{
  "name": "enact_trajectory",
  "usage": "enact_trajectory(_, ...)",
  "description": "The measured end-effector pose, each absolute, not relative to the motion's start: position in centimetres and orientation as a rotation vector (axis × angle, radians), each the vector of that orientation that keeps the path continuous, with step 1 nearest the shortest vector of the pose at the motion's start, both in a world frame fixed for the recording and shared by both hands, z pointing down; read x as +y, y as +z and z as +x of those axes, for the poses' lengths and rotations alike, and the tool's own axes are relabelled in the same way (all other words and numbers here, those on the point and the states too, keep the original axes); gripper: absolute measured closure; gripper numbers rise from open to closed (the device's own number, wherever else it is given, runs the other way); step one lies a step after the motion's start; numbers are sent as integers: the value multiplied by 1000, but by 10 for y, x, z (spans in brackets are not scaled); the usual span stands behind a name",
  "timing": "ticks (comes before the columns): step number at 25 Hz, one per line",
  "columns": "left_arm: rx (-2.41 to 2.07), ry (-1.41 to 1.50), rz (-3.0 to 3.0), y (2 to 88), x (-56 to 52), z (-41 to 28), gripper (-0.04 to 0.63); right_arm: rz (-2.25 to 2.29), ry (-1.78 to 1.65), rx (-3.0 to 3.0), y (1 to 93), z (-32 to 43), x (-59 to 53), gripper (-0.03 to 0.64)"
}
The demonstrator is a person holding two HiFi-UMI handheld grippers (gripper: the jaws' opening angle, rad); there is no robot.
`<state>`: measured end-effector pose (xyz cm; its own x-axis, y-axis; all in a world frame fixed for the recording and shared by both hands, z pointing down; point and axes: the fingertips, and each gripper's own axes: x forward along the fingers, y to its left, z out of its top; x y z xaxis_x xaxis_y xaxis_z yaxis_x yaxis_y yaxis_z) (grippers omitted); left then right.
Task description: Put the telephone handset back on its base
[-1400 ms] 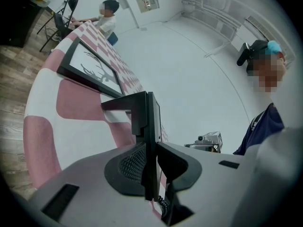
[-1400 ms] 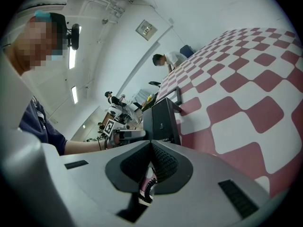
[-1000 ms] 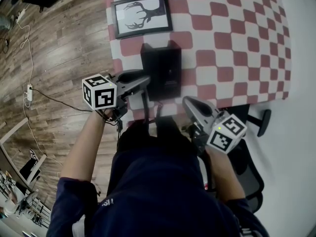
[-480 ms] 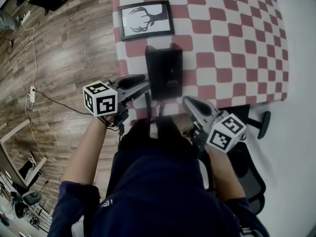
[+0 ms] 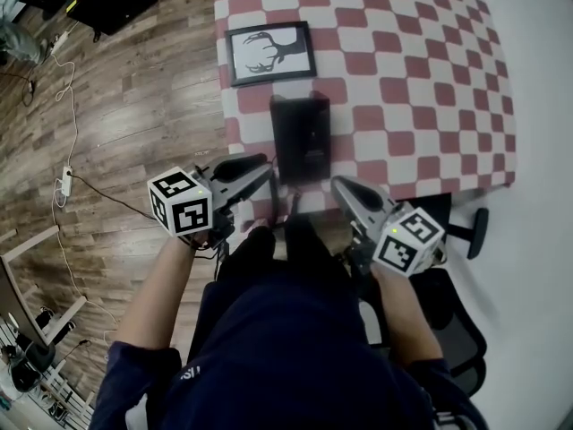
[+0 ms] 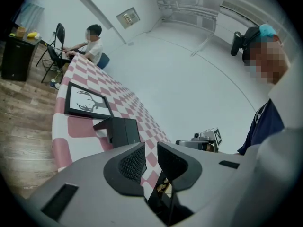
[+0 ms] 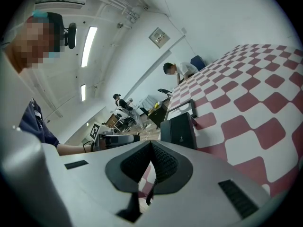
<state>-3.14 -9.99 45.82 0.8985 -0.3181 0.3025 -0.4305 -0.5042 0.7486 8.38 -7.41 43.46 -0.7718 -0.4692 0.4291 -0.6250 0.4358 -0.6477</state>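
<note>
Since a second ago, both grippers sit slightly further back from the telephone (image 5: 301, 137). The left gripper (image 5: 269, 165) was alongside the telephone's left flank and now lies off its near-left corner, not touching.

Left gripper jaws have just been closing. A narrow gap remains and nothing is between the pads. Right gripper (image 5: 339, 185) is off the near-right corner, with its pads together and nothing in them.

Telephone: a black unit lying flat on the red-and-white checked tabletop (image 5: 430, 79), close to the near edge. Its long axis runs from that edge straight away from the person, and its far end points at the framed antler picture (image 5: 269, 54), which lies just beyond it with a gap between. The handset cannot be told apart from the base in any view, so whether it is seated is unclear.

Both grippers point at the telephone from either side, converging.
</note>
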Motion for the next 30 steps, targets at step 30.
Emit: enact_trajectory(30,-497,60,2269,378,-28,-56,558,991,946,-2655,356,47,-23,601)
